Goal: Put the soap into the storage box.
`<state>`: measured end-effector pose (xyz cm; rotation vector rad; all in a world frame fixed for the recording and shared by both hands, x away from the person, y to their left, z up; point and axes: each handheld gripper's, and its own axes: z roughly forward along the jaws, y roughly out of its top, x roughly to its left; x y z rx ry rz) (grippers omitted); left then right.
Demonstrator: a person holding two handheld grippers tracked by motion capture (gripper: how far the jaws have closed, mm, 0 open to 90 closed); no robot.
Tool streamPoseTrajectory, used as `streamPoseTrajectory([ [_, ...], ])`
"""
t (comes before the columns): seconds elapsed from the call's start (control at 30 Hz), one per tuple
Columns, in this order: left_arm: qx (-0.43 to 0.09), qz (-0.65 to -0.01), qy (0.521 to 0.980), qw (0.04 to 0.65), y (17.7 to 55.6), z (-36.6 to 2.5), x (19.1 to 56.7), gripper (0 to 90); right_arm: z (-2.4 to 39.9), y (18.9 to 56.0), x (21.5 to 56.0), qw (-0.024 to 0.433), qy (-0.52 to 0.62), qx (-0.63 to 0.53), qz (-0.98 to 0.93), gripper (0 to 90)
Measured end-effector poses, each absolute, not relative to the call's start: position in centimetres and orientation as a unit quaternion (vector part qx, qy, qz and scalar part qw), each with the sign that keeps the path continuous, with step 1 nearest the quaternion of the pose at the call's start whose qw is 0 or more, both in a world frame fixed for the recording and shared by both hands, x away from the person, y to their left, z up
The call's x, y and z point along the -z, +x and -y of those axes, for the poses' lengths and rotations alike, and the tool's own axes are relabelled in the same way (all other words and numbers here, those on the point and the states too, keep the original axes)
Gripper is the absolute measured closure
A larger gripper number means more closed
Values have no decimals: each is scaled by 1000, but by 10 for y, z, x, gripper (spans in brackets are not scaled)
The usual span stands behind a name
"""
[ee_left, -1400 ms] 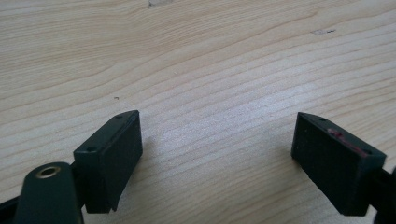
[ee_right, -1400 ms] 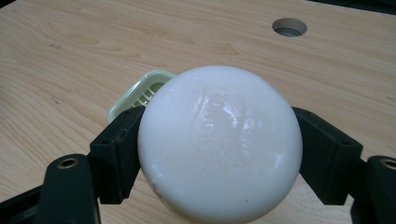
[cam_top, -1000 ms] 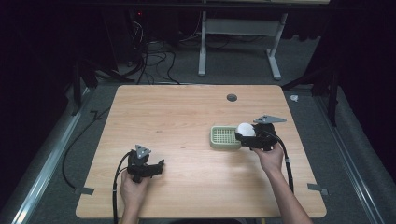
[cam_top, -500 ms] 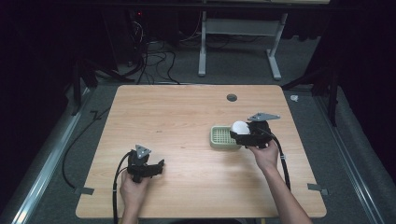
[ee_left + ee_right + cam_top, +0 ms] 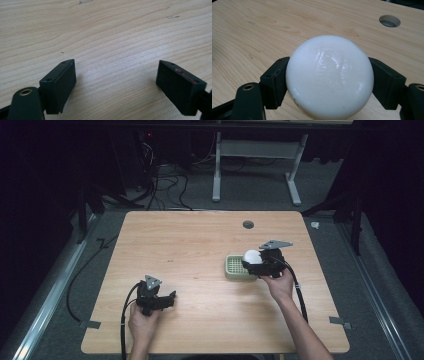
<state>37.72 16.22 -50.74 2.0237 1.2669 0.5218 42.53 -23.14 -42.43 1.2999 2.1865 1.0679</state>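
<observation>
So the right gripper (image 5: 256, 261) is clamped on a round white bar of soap (image 5: 329, 76), one jaw pressed against each side. Up close in the right gripper view the soap is smooth and slightly glossy, domed, with a faint embossed stamp in the middle that's too soft to read. A couple of tiny specks near its lower edge, otherwise clean.

From the high view the soap (image 5: 252, 256) is held over the right end of a pale green soap dish (image 5: 234, 267) with a gridded floor, sitting on the right half of the wooden table (image 5: 200, 245). Can't tell if the soap is touching the dish or just above it.

The left gripper (image 5: 167, 299) sits near the front left of the table, well apart from the dish. Its jaws are spread wide with bare wood between them.

There's a round cable hole (image 5: 248, 224) in the table beyond the dish.
</observation>
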Motion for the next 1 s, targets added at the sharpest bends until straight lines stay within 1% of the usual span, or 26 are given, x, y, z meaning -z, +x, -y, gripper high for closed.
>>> streamPoseTrajectory([
  [0.33, -201, -487, 778, 342, 377, -162, 507, 168, 218, 432, 424, 193, 451, -373, -788, 249],
  [0.8, -201, -487, 778, 342, 377, -162, 507, 168, 211, 447, 443, 191, 456, -348, -797, 249],
  [0.93, -201, -487, 778, 342, 377, -162, 507, 168, 209, 449, 448, 201, 454, -334, -801, 249],
  [1.0, -201, -487, 778, 342, 377, -162, 507, 168, 208, 451, 451, 196, 456, -333, -802, 249],
])
